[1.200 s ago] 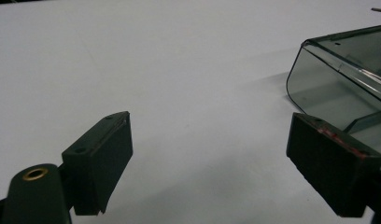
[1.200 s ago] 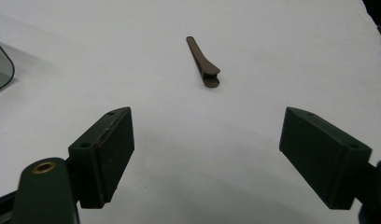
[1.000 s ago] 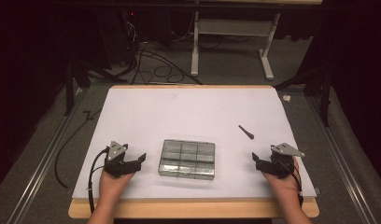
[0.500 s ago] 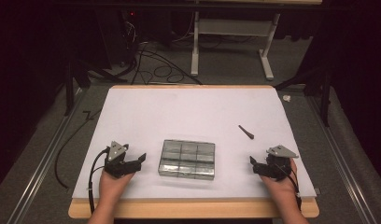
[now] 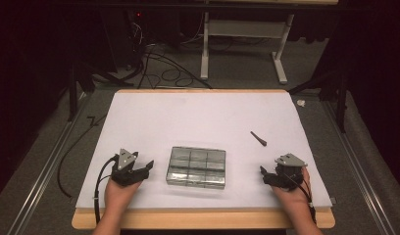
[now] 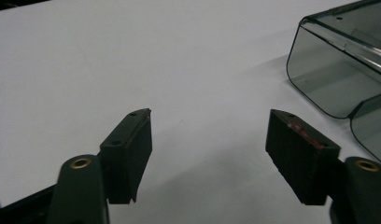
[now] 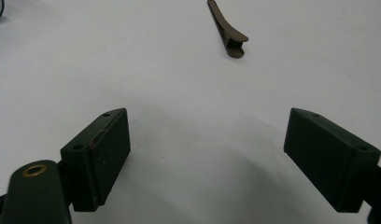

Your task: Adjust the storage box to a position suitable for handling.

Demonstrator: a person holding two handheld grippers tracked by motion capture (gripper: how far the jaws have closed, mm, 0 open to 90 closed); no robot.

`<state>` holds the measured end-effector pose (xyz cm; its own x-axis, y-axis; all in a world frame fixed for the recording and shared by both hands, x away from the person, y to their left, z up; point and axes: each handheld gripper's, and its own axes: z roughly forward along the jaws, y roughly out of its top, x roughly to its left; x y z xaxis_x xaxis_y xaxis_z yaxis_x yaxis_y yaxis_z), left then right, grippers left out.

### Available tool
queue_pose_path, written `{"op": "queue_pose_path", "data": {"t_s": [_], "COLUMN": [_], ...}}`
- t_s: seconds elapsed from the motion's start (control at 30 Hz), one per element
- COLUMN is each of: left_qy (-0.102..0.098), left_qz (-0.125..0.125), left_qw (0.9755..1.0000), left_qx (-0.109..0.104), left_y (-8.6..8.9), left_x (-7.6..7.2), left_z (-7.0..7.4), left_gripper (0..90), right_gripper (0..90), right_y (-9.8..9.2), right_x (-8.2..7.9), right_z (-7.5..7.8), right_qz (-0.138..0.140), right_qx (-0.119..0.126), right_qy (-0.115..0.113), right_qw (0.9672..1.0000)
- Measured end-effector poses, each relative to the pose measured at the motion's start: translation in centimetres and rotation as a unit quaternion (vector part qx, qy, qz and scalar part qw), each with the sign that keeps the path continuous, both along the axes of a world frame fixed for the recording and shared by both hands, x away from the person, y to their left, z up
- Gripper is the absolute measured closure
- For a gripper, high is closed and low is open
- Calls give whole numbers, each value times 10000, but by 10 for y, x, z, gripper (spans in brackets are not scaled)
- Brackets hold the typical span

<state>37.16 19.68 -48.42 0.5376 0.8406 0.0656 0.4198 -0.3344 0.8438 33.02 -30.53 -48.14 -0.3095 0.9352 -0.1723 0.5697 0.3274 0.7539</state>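
High view shows a white tabletop (image 5: 198,122) with a clear plastic compartment box (image 5: 196,167) lying near its front edge, between the two hands. The left claw (image 5: 145,169) rests just left of the box, apart from it, and the right claw (image 5: 264,175) sits well to the box's right. A small dark clip (image 5: 259,138) lies alone on the sheet, a little beyond the right claw and toward the far side. Left gripper view has the left claw (image 6: 209,140) standing apart with bare white sheet between the jaws; its jaws have just been closing a little, on nothing, and a rounded corner of the box (image 6: 333,70) shows ahead and to the right. Right gripper view has the right claw (image 7: 207,154) spread wide over bare sheet, with the clip (image 7: 227,29) straight ahead and untouched. This looks like the very start: both hands parked, nothing grasped yet. The next move likely calls for the right claw to travel forward to the clip, come down over its thin body and close across its narrow width, while the left claw moves in to steady the box.
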Motion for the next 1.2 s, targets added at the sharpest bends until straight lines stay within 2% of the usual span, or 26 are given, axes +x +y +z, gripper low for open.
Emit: {"op": "queue_pose_path", "data": {"t_s": [0.07, 0.17, 0.2, 0.27, 0.37, 0.4, 0.43, 0.5, 0.57, 0.6, 0.67, 0.73, 0.83, 0.97, 1.03, 1.13, 1.2], "left_qy": [104, 99, 116, 302, 311, 313, 371, 510, 559, 662, 684, 728, 686, 727, 737, 699, 698], "left_qz": [-46, -62, -94, -200, -294, -381, -505, -560, -577, -649, -695, -754, -748, -780, -836, -822, -812], "left_qw": [9999, 9999, 9999, 9991, 9988, 9987, 9978, 9968, 9964, 9952, 9946, 9938, 9941, 9933, 9928, 9934, 9934], "left_qx": [79, 102, 15, -197, -224, -162, -195, -274, -286, -326, -352, -368, -382, -443, -443, -384, -423], "left_y": [-6, -10, -15, -20, -25, -30, -35, -38, -40, -42, -44, -45, -46, -46, -49, -51, -51], "left_x": [-2, -4, -7, -9, -11, -13, -14, -14, -14, -14, -15, -15, -17, -18, -19, -20, -20], "left_z": [0, 0, 1, 1, 1, 1, 1, 1, 1, 1, 0, 0, 0, 0, 0, 0, 0], "left_gripper": [379, 414, 450, 498, 583, 583, 646, 737, 771, 827, 867, 887, 889, 893, 896, 897, 898], "right_gripper": [150, 150, 150, 150, 149, 149, 149, 154, 160, 161, 168, 172, 182, 191, 208, 218, 218], "right_y": [-1, -2, -2, -2, -3, -3, -4, -5, -5, -6, -6, -7, -6, -2, -1, -2, -3], "right_x": [-1, -1, -1, -1, -2, -2, -2, -1, -2, -1, -2, -4, -7, -10, -11, -12, -13], "right_z": [0, 0, 1, 1, 1, 1, 1, 2, 2, 2, 3, 4, 6, 9, 11, 11, 11], "right_qz": [-22, -30, -62, -63, -55, -55, -71, -74, -108, -108, -100, -88, -37, 54, 99, 79, 54], "right_qx": [61, 94, 111, 115, 147, 147, 201, 237, 268, 292, 316, 365, 510, 519, 580, 567, 612], "right_qy": [-9, -13, -10, -10, -21, -21, -21, -42, -27, -19, -72, -138, -134, -158, -254, -259, -273], "right_qw": [10000, 10000, 9999, 9999, 9999, 9999, 9998, 9997, 9996, 9995, 9994, 9992, 9986, 9985, 9979, 9980, 9977]}}
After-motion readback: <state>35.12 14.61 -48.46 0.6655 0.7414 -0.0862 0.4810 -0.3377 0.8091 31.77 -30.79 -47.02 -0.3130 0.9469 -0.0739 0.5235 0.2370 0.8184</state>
